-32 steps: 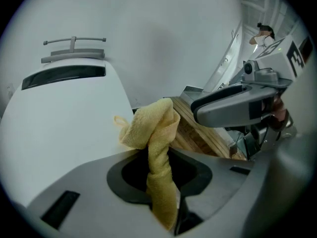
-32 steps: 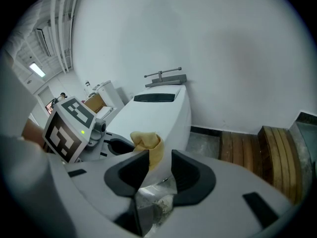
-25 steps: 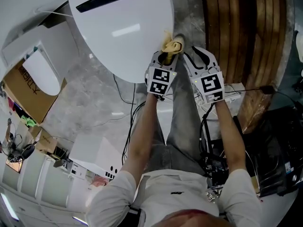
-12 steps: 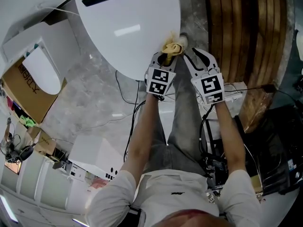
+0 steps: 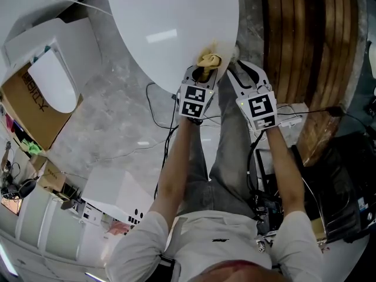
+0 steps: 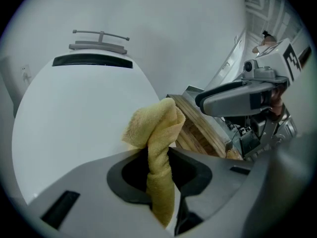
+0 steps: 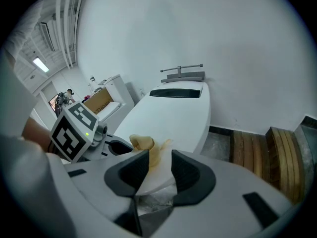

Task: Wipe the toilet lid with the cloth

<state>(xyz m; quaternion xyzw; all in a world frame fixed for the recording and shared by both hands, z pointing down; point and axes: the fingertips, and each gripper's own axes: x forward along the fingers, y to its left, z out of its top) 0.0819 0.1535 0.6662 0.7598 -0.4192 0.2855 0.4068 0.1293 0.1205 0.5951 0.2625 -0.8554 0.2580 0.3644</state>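
Observation:
The white toilet lid fills the top middle of the head view, closed and glossy. My left gripper is shut on a yellow cloth, which rests bunched on the lid near its front right edge. In the left gripper view the cloth hangs twisted between the jaws of the left gripper, with the lid beyond. My right gripper hovers just right of the lid edge. Its jaws stand apart with nothing between them in the right gripper view, which shows the cloth farther off.
A wooden slatted platform lies right of the toilet. A cardboard box and a spare white seat sit at the left. Cables trail over the marble floor. Black equipment stands at the lower right.
The cloth in my left gripper has slid from the lid's right rim further onto the lid. The right gripper has kept its place beside it.

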